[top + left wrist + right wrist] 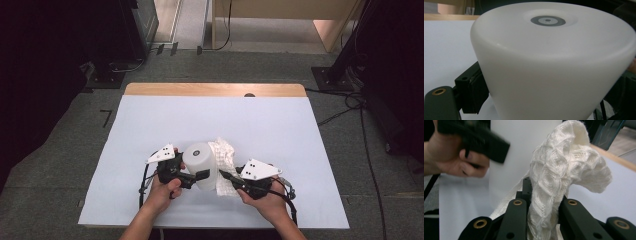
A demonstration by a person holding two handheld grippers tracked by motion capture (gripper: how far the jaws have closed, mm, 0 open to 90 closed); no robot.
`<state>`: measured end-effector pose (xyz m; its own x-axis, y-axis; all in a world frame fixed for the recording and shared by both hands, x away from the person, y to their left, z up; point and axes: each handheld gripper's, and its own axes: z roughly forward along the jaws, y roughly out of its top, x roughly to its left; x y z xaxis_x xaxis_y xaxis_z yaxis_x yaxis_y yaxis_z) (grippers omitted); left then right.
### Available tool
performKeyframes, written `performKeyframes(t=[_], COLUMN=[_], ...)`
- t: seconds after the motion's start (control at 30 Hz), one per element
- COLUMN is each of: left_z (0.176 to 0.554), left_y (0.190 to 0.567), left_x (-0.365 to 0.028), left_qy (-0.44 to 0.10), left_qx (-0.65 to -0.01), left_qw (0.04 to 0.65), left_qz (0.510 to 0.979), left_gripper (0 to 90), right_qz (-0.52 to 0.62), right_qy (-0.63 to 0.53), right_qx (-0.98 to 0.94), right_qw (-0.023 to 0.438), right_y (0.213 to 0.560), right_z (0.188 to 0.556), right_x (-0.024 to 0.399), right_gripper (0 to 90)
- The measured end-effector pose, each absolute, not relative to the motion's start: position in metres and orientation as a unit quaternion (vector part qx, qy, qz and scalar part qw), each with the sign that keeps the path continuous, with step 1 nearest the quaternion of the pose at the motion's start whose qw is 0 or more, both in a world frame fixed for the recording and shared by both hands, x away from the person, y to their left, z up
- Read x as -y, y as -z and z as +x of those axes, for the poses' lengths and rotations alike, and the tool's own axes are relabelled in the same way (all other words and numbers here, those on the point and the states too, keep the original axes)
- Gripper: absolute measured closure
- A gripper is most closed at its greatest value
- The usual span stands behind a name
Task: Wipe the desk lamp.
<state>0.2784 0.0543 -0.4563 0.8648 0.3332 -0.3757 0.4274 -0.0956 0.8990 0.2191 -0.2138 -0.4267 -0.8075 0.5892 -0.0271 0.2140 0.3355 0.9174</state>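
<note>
- Grippers meet near the front middle of the pale blue table cover (150, 115), one in each of the person's hands.
- Left gripper (196, 176) has its jaws spread wide around a white, smooth plastic cylinder with a grey ringed mark on top (554, 65), clamping its sides; the cylinder stands upright between the two grippers.
- Right gripper (225, 176) has its jaws closed tight on a white knitted waffle-texture cloth (564, 177), pinching a bunched fold.
- Cloth lies just beside the cylinder, touching its right side and trailing onto the cover.
</note>
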Motion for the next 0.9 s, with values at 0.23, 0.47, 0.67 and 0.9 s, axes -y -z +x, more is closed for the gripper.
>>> performKeyframes(t=[0.23, 0.47, 0.67, 0.9], left_z=[0.276, 0.280, 0.276, 0.281], left_y=[0.457, 0.456, 0.460, 0.456], left_x=[-0.048, -0.057, -0.044, -0.057], left_qy=[0.033, 0.033, 0.025, 0.014], left_qx=[-0.255, -0.264, -0.254, -0.272], left_qw=[0.613, 0.622, 0.599, 0.620], left_qz=[0.747, 0.737, 0.759, 0.735], left_gripper=[8.3, 8.3, 8.3, 8.3], right_qz=[0.241, 0.256, 0.249, 0.267], right_qy=[-0.541, -0.505, -0.536, -0.490], right_qx=[-0.782, -0.806, -0.783, -0.811], right_qw=[0.191, 0.170, 0.197, 0.175], right_y=[0.415, 0.434, 0.419, 0.437], right_z=[0.213, 0.223, 0.217, 0.225], right_x=[0.216, 0.214, 0.216, 0.214], right_gripper=[79.8, 79.8, 79.7, 79.7])
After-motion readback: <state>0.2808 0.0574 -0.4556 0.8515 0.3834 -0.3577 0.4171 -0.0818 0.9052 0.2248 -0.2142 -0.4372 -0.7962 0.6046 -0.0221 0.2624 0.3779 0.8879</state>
